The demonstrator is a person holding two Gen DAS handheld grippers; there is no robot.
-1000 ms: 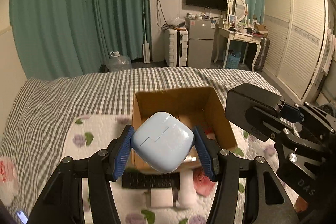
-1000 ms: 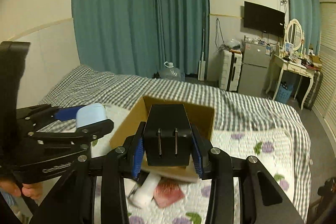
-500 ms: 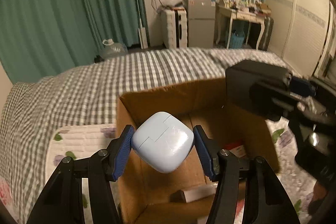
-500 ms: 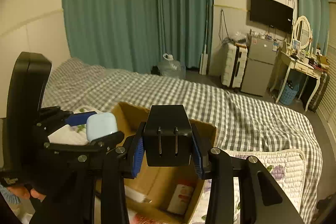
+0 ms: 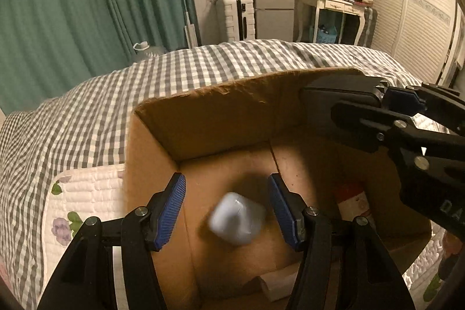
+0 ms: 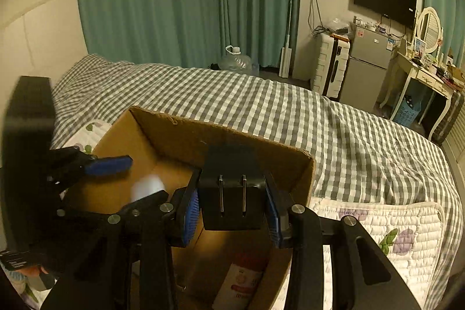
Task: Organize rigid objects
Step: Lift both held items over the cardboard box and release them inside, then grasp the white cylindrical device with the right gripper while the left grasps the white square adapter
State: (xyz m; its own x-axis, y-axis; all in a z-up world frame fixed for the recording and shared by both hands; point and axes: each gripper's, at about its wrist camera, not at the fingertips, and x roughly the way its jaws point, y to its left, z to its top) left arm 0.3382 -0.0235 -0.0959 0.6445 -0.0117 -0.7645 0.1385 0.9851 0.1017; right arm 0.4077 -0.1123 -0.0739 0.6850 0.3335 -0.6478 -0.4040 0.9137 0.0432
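An open cardboard box [image 5: 221, 106] stands on the bed. My left gripper [image 5: 226, 211] is open above the box. A pale blue earbud case [image 5: 237, 218] is blurred between and below its blue pads, free of them, over the box floor. It also shows as a pale blur in the right wrist view [image 6: 146, 188]. My right gripper [image 6: 232, 207] is shut on a black plug adapter [image 6: 232, 193] with two metal prongs, held over the box's right side. The adapter also shows in the left wrist view [image 5: 340, 103].
A red and white packet [image 5: 353, 204] lies on the box floor at right, also in the right wrist view [image 6: 241, 281]. A white item [image 5: 276, 285] lies at the box's near edge. The bed has a grey checked cover [image 6: 290, 112] and a floral quilt [image 6: 377, 225].
My left gripper has opened and let go of the blue case, which is dropping into the box. Both grippers have moved forward and down over the box. The right still holds the adapter.
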